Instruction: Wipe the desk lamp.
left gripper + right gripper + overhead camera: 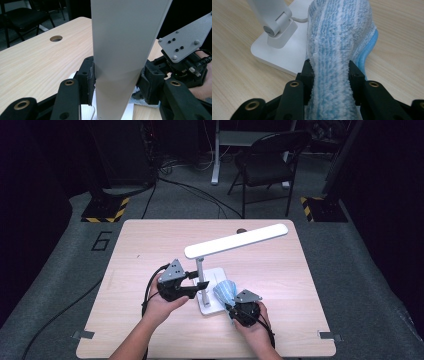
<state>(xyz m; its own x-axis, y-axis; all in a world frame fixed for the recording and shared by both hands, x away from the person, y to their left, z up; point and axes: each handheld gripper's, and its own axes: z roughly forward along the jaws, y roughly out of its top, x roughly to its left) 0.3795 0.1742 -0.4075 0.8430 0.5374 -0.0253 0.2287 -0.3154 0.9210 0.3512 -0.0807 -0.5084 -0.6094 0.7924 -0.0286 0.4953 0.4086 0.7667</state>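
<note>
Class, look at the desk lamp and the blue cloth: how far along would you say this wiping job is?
Done: the left gripper is clamped on the lamp's upright, steadying it, and the right gripper has the blue cloth gripped. In hand: the cloth sits at the lamp's white base, seemingly wiping there. Left, probably: the long lamp head, which the cloth has not reached.
</note>
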